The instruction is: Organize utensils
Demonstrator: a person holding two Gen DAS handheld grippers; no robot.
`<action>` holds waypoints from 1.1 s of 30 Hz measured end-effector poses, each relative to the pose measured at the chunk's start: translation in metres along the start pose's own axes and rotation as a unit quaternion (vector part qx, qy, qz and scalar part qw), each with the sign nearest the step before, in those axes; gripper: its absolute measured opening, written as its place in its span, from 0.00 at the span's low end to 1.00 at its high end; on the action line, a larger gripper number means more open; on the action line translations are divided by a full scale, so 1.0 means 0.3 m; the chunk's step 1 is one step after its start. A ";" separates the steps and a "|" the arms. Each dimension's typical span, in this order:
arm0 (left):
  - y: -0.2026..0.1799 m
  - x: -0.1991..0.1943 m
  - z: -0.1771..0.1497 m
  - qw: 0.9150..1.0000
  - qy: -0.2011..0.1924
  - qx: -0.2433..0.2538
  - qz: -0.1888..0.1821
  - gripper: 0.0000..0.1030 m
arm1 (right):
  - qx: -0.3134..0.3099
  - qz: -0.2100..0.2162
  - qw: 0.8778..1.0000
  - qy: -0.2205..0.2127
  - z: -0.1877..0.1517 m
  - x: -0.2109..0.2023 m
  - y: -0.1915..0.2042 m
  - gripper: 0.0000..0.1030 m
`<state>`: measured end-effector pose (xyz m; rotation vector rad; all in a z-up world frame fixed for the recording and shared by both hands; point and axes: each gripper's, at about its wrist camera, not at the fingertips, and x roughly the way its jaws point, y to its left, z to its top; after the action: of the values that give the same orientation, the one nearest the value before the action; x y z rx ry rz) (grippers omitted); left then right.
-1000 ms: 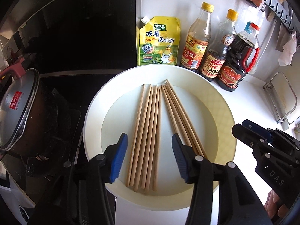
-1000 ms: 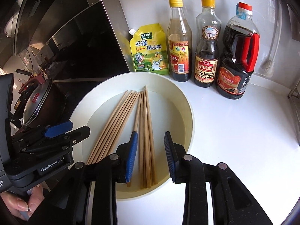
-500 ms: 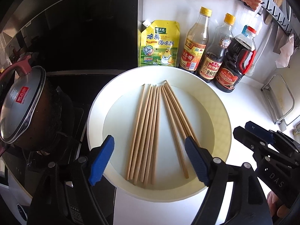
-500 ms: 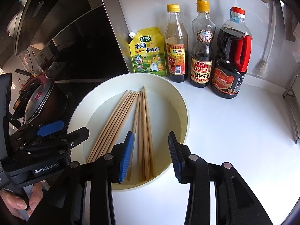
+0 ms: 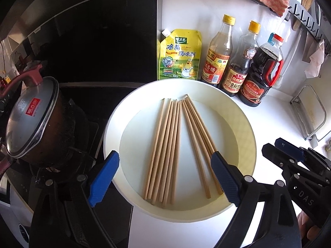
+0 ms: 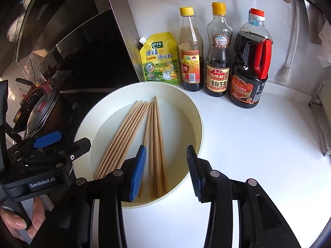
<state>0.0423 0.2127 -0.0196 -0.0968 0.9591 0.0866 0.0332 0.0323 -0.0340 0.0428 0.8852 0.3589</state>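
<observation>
A yellow seasoning pouch [image 5: 179,55] and three sauce bottles [image 6: 218,62] line the wall; a lidded pot [image 5: 33,119] sits left.

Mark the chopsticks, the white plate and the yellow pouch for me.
chopsticks [image 5: 165,150], left wrist view, middle of the left bundle.
white plate [image 5: 245,132], left wrist view, bare right rim.
yellow pouch [image 6: 160,60], right wrist view, printed front.

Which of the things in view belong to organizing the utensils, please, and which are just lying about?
Part of the job:
chopsticks
white plate
left gripper, jaws opening
right gripper, open

Just lying about:
yellow seasoning pouch
three sauce bottles
lidded pot
</observation>
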 end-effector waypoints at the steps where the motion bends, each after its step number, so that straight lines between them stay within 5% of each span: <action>1: 0.001 -0.002 0.001 1.000 -0.002 0.001 0.002 0.87 | 0.000 0.000 1.000 0.000 0.000 0.000 0.000 0.38; 33: -0.012 -0.001 -0.003 1.000 0.007 0.003 0.004 0.91 | 0.001 -0.001 1.000 -0.001 -0.005 -0.010 -0.002 0.38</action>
<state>0.0420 0.2089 -0.0196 -0.0894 0.9742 0.0900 0.0305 0.0305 -0.0328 0.0437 0.8845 0.3559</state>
